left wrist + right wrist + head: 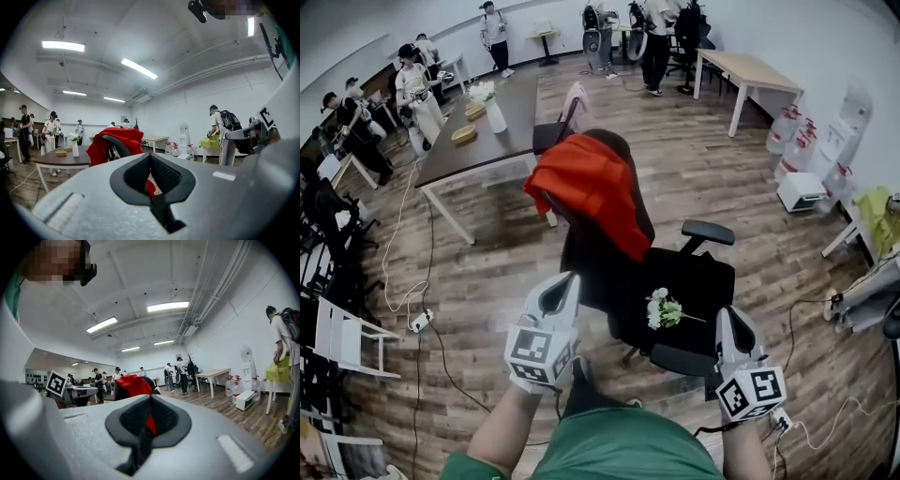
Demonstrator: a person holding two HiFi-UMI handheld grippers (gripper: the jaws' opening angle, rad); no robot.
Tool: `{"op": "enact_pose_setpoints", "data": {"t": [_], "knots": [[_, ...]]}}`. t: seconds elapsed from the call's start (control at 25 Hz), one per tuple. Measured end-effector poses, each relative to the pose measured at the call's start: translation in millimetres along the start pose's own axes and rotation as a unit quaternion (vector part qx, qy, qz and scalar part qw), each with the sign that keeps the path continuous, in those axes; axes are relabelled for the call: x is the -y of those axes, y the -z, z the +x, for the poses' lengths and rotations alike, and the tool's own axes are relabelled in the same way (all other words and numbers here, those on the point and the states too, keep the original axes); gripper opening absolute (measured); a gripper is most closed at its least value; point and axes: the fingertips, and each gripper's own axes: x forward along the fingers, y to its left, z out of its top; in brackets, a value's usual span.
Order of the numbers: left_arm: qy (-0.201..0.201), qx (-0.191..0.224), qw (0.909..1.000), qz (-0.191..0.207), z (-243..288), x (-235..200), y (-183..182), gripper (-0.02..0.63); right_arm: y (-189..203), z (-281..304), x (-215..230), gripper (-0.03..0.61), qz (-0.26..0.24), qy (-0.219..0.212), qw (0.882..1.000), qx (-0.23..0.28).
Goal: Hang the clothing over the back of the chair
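Observation:
A red garment (591, 187) lies draped over the top of the backrest of a black office chair (698, 281), hanging down both sides. It shows ahead in the left gripper view (117, 139) and the right gripper view (132, 385). My left gripper (562, 283) is held low in front of me, short of the chair, jaws shut and empty (151, 157). My right gripper (732, 321) sits beside the chair seat's near right corner, also shut with nothing in it (150, 400). A small white flower bunch (663, 307) lies on the seat.
A dark table (483, 136) with a white vase (495, 114) stands behind the chair on the left. A light wooden table (752, 71) and water bottles (791, 131) are at the right. Several people stand at the back. A white folding rack (342, 342) and floor cables (422, 319) are at the left.

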Motion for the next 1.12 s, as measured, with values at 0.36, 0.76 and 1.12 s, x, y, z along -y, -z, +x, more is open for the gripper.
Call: {"op": "enact_pose_setpoints", "data": {"t": [0.36, 0.76, 1.12], "knots": [[-0.002, -0.001, 1.0, 0.009, -12, 12, -2, 0.011, 2, -12, -1, -0.006, -0.002, -0.008, 1.0, 0.01], [-0.009, -0.008, 0.9999, 0.009, -23, 10, 5, 0.011, 3, -12, -12, -0.006, -0.009, -0.021, 1.0, 0.008], [-0.008, -0.014, 0.9998, 0.01, -19, 6, 5, 0.011, 1, -6, -14, -0.006, -0.008, -0.024, 1.0, 0.009]]}}
